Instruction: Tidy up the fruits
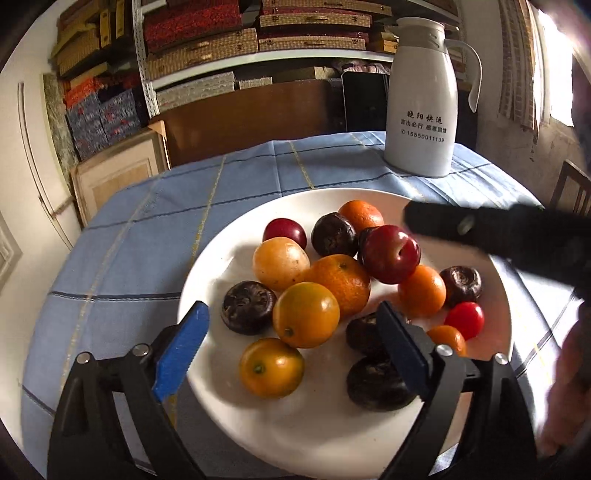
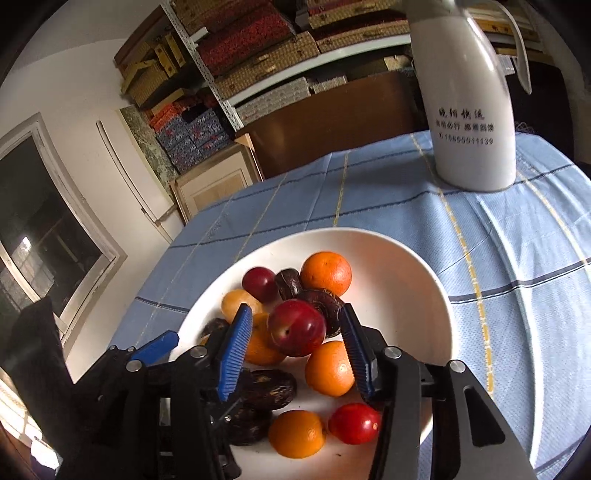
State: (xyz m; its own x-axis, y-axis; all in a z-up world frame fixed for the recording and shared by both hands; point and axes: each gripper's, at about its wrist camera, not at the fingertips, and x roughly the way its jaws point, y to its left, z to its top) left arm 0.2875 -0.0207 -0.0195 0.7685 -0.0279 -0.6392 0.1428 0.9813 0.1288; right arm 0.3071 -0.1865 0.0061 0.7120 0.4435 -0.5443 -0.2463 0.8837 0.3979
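The red plum [image 2: 296,328] sits on top of the fruit pile in the white plate [image 2: 413,266], directly ahead between the spread jaws of the right gripper [image 2: 296,347], which seem not to touch it. The left gripper [image 1: 295,332] also stands wide apart, holding nothing, farther from this plum.

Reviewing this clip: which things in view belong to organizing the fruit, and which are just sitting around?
Part of the job: white plate, oranges, red plums, dark water chestnuts, left gripper, right gripper.

Just there: white thermos jug, blue checked tablecloth, shelf boxes.
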